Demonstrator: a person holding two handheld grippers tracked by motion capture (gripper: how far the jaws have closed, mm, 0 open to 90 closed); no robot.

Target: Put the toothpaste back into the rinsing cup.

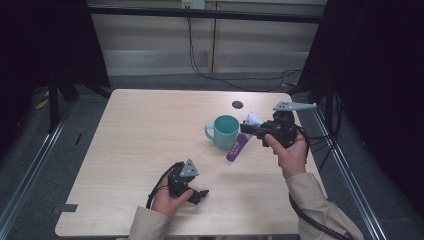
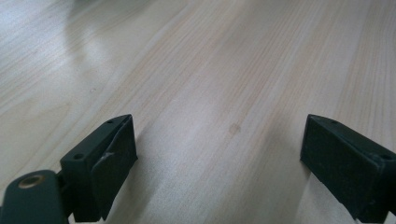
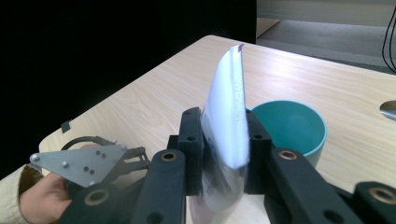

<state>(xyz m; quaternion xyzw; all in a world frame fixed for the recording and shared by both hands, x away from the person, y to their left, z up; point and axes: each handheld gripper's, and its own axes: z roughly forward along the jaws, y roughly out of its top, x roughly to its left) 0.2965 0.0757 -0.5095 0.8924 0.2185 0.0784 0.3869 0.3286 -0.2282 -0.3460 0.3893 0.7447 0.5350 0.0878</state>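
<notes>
- High view: my right tongs (image 1: pixel 248 128) are clamped on a white and purple tube (image 1: pixel 239 144), its lower end on the worktop (image 1: pixel 140 135) just beside the teal mug (image 1: pixel 223 131).
- Right gripper view: I pinch the tube's (image 3: pixel 227 116) flat end, probably so it can tip into the mug (image 3: pixel 292 126).
- Left gripper view: my left tongs (image 2: pixel 219 163) are spread wide and grasp nothing, low over bare wood, out of the way.

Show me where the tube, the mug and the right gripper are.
tube (image 1: pixel 235 150), high view, on its purple lower end.
mug (image 1: pixel 226 131), high view, on its teal outer wall.
right gripper (image 3: pixel 224 154), right gripper view, between the jaws clamped on the tube.
</notes>
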